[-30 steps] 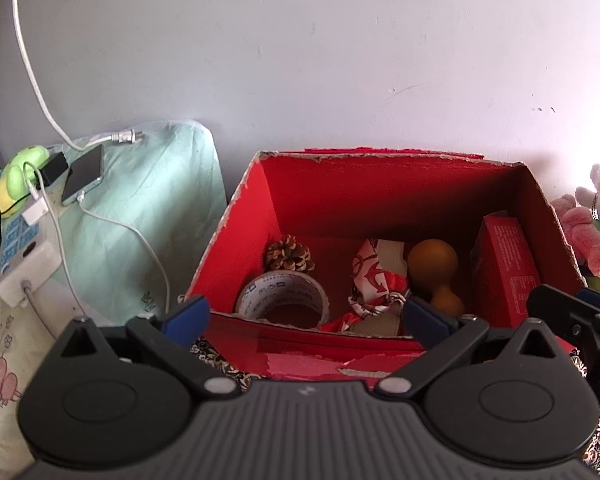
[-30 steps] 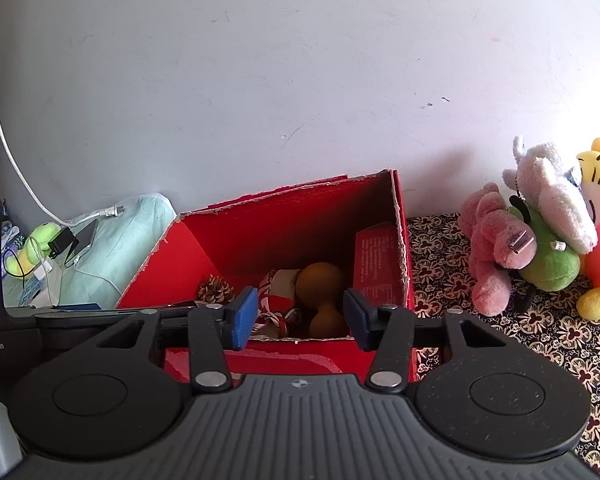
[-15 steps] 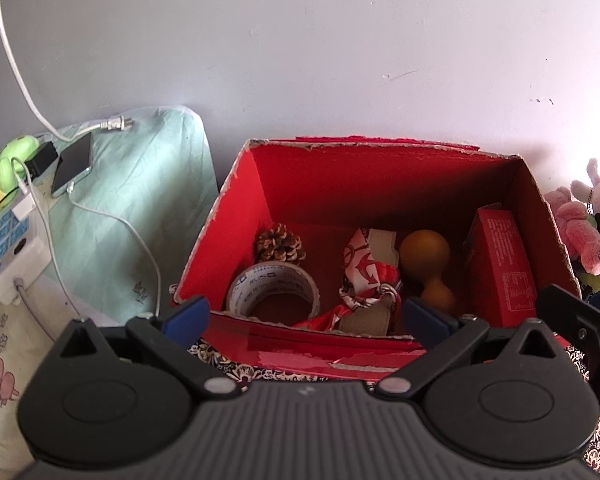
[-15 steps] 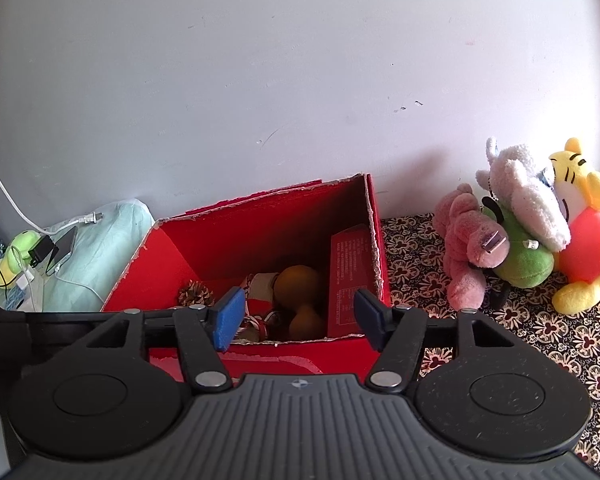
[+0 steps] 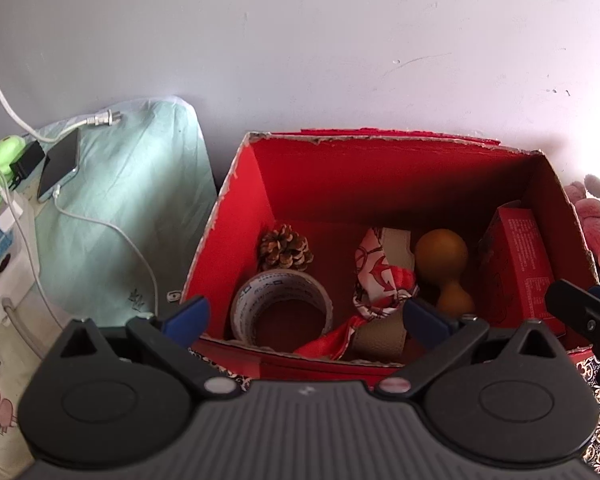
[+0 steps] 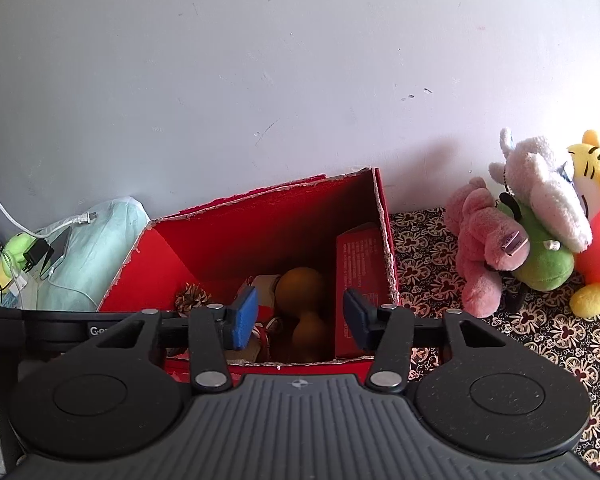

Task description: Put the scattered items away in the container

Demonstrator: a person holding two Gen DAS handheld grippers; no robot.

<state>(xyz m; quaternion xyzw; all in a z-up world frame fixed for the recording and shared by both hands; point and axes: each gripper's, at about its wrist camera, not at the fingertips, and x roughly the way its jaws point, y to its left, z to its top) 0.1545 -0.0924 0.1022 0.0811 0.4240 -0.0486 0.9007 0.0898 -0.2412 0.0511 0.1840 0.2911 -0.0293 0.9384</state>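
- Red cardboard box [image 5: 236, 216] stood open against the wall, on a patterned cloth [image 6: 428, 240].
- Inside it: pine cone [image 5: 285, 247], tape roll [image 5: 282, 312], red-white scarf [image 5: 380, 280], brown gourd [image 5: 444, 268], red carton [image 5: 520, 264] upright by the right wall.
- Left gripper [image 5: 306, 316] hovered at the box's near edge, jaws spread wide, nothing between them.
- Right gripper [image 6: 300, 316] hung over the box front, jaws closing, nothing between the pads.
- Plush toys [image 6: 532, 216] sat outside, right of the box.

Red box [image 5: 236, 216], brown gourd [image 5: 442, 250], black floral-print cloth [image 6: 428, 248] (pads [image 6: 246, 316] blue).
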